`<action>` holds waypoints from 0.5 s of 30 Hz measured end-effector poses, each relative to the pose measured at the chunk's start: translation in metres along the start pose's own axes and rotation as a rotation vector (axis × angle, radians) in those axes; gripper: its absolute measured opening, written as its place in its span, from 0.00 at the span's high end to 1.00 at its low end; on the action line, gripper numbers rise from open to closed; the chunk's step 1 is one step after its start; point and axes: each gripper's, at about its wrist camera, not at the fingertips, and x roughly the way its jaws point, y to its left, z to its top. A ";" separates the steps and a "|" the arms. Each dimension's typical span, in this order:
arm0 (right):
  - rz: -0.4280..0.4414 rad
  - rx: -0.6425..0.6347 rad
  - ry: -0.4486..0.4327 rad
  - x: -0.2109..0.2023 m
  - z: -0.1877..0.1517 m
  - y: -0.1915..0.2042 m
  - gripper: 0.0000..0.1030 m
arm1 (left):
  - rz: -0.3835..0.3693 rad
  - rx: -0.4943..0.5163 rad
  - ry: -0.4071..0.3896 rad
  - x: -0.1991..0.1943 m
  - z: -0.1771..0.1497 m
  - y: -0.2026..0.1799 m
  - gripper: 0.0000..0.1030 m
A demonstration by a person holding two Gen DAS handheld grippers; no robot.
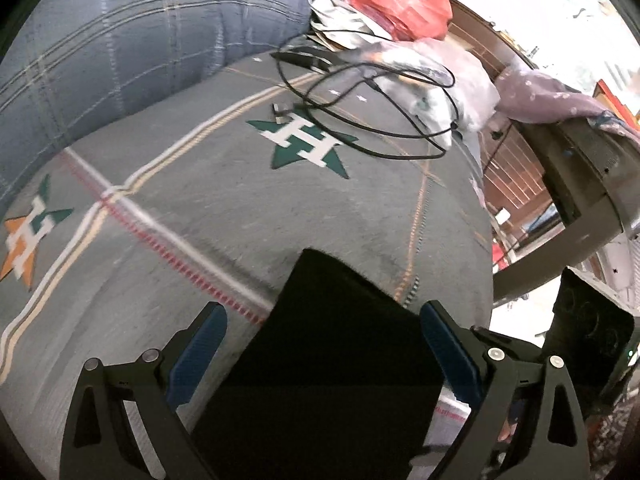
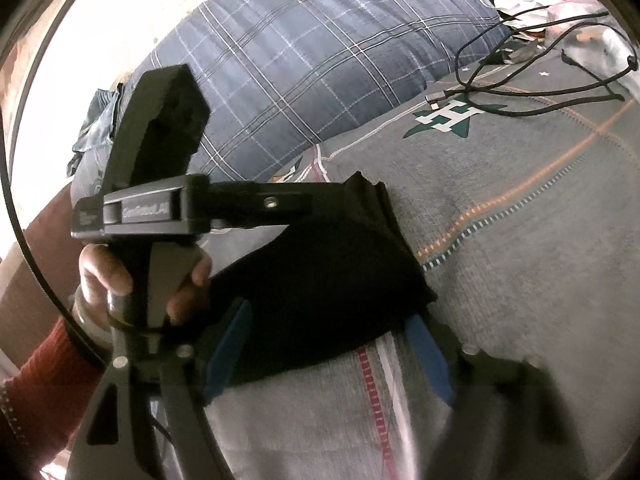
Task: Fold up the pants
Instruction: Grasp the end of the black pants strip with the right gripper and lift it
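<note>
The black pants (image 1: 336, 352) lie folded into a compact stack on the grey bedspread (image 1: 224, 208). My left gripper (image 1: 320, 316) is open, its blue-padded fingers (image 1: 200, 352) spread on either side of the stack, not pinching it. In the right wrist view the pants (image 2: 328, 280) lie between the open fingers of my right gripper (image 2: 328, 320), with the far corner slightly raised. The left gripper's body and the hand holding it (image 2: 152, 232) sit at the left of that view, over the pants.
A blue plaid pillow (image 1: 132, 48) lies at the head of the bed. A tangled black cable (image 1: 360, 96) and a pile of bags and clothes (image 1: 400, 12) sit at the far right of the bed. The bed edge (image 1: 486, 216) runs along the right, with furniture beyond.
</note>
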 end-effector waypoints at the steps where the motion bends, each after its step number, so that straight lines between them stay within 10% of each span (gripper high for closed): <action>1: 0.003 0.003 -0.002 0.000 0.000 -0.001 0.29 | -0.011 0.004 0.011 0.004 0.002 0.000 0.12; 5: 0.016 0.044 -0.012 0.002 0.003 -0.008 0.42 | -0.023 0.072 0.029 0.018 0.009 -0.006 0.34; 10: 0.023 0.122 -0.005 0.008 0.007 -0.023 0.89 | 0.023 0.103 0.022 0.025 0.011 -0.011 0.69; 15: 0.017 0.020 -0.042 0.000 0.009 -0.004 0.91 | -0.003 0.090 -0.012 0.007 0.003 -0.015 0.84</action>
